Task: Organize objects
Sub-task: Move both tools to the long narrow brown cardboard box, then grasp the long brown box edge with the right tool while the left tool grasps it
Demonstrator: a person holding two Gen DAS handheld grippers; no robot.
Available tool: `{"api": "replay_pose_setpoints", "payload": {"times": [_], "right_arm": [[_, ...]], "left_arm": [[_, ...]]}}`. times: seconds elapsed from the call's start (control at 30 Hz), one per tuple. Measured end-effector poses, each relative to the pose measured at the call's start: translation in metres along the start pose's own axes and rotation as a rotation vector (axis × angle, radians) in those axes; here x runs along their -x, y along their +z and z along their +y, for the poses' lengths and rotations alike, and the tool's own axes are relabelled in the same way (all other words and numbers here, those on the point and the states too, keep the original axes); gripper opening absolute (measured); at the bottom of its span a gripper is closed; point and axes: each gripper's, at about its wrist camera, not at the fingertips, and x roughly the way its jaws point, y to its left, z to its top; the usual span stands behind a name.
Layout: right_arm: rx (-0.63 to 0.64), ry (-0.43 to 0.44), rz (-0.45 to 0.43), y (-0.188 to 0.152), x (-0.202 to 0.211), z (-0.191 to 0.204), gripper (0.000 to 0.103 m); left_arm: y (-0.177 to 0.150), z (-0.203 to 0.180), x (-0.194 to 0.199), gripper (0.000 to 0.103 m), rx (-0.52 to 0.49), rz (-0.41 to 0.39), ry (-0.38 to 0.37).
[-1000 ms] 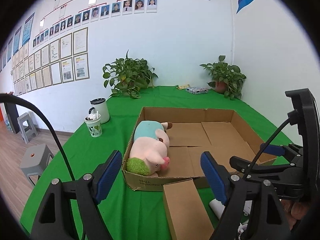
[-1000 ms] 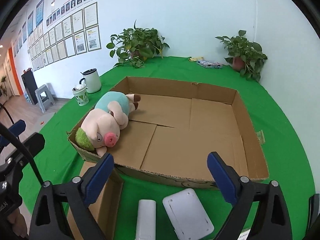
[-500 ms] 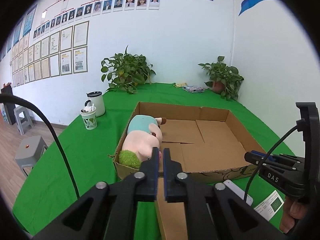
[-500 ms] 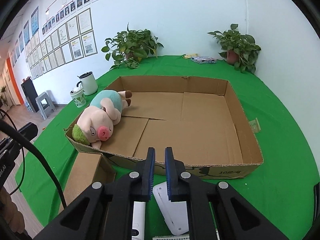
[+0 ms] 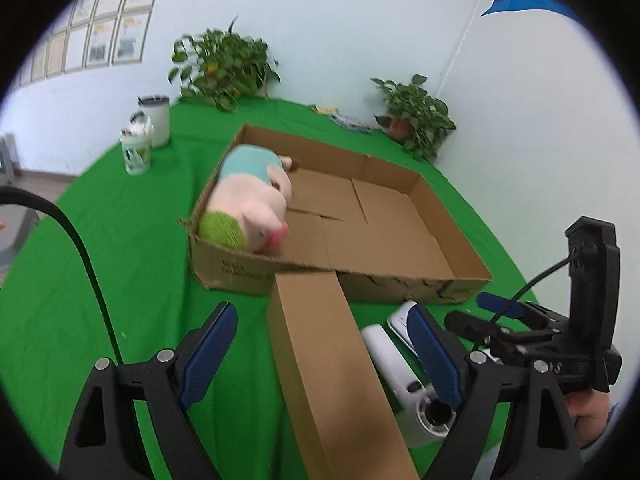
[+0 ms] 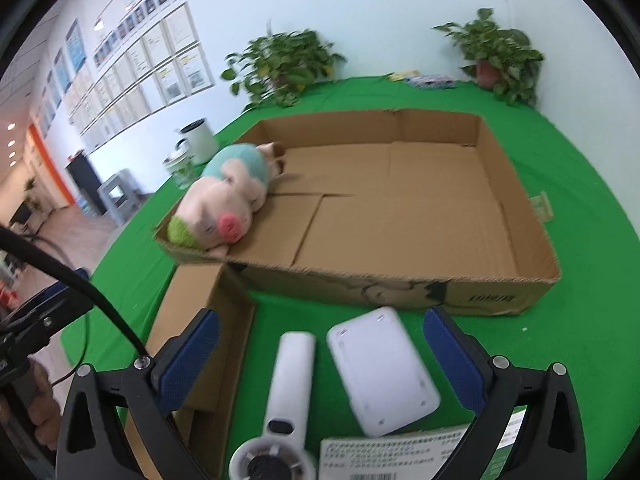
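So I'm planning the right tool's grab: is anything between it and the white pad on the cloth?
Nothing visible. The right tool, jaws opening, has the white pad lying bare on the cloth between its fingers. The white fan lies beside it, apart, and a leaflet sits at its near end.

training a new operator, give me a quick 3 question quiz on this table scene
1. True or false: the plush pig lies inside the open cardboard tray.
2. Which lies between the right gripper fingers? A) small closed carton B) white flat device C) mug
3. Fill in: the tray stands on a ____ tablecloth.

Key: 1 true; 2 B; 3 green
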Motion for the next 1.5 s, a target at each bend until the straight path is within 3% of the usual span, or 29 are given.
{"api": "replay_pose_setpoints", "payload": {"times": [0.17, 0.2, 0.33, 0.53, 0.97, 1.3, 1.5], "right_arm": [[0.092, 0.240, 0.114, -0.024, 0.002, 0.037, 0.102], [0.109, 0.280, 0.142, -0.029, 0.001, 0.045, 0.102], [0.084, 0.304, 0.204, -0.041, -0.009, 0.059, 0.102], [0.115, 0.256, 0.250, -0.051, -0.020, 0.075, 0.102], [0.169, 0.347, 0.335, -0.082, -0.024, 0.113, 0.102], [0.177, 0.169, 0.381, -0.098, -0.045, 0.126, 0.102], [0.227, 0.175, 0.371, -0.107, -0.044, 0.142, 0.066]], "left_arm": [[-0.019, 0.012, -0.019, 0.083, 0.076, 0.126, -0.094], [-0.023, 0.015, -0.023, 0.078, 0.098, 0.151, -0.120], [-0.034, 0.035, -0.033, 0.078, 0.211, 0.222, -0.188], [-0.047, 0.046, -0.042, 0.078, 0.264, 0.274, -0.247], [-0.050, 0.051, -0.058, 0.078, 0.314, 0.305, -0.295], [-0.062, 0.048, -0.057, 0.078, 0.325, 0.342, -0.281], [-0.068, 0.038, -0.055, 0.078, 0.314, 0.356, -0.303]]}}
